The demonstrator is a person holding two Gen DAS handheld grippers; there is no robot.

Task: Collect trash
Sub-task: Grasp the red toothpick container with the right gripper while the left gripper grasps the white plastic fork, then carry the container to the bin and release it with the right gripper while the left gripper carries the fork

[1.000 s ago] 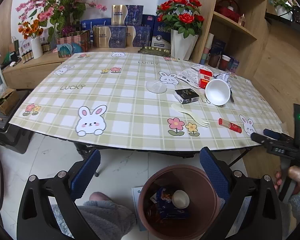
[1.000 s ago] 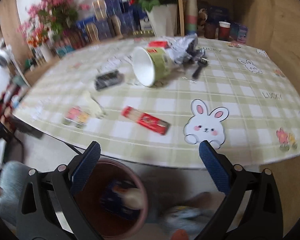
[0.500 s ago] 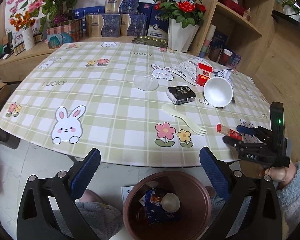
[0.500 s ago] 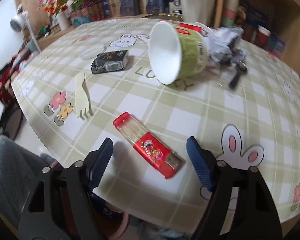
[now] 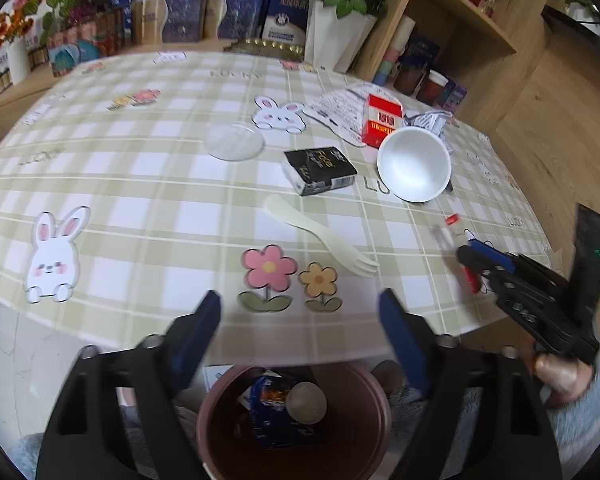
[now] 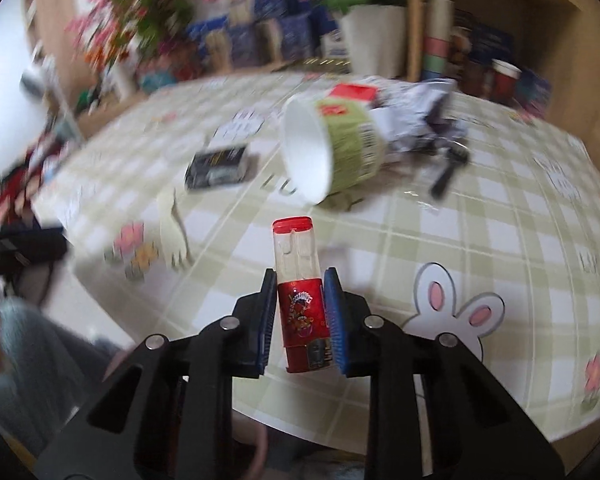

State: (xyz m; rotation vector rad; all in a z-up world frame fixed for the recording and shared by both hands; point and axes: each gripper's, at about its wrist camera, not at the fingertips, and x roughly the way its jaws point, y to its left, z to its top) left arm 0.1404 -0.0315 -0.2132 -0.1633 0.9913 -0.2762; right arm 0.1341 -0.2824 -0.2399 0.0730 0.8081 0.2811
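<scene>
The right tongs (image 6: 299, 312) are closing on a red tube (image 6: 300, 300), whose capped end points away over the surface (image 6: 480, 240); both blue pads touch its sides. The left tongs (image 5: 300, 320) are closing too, with nothing between them, above a brown bin (image 5: 292, 420) holding trash. Farther on lie a pale fork (image 5: 320, 236), a black box (image 5: 320, 170) and 1 tipped white cup (image 5: 414, 164).

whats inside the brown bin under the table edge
In the brown bin lie a blue wrapper and a small round cup, seen from above. Anything beneath them is covered, and the left gripper's arms hide the bin's sides.
</scene>
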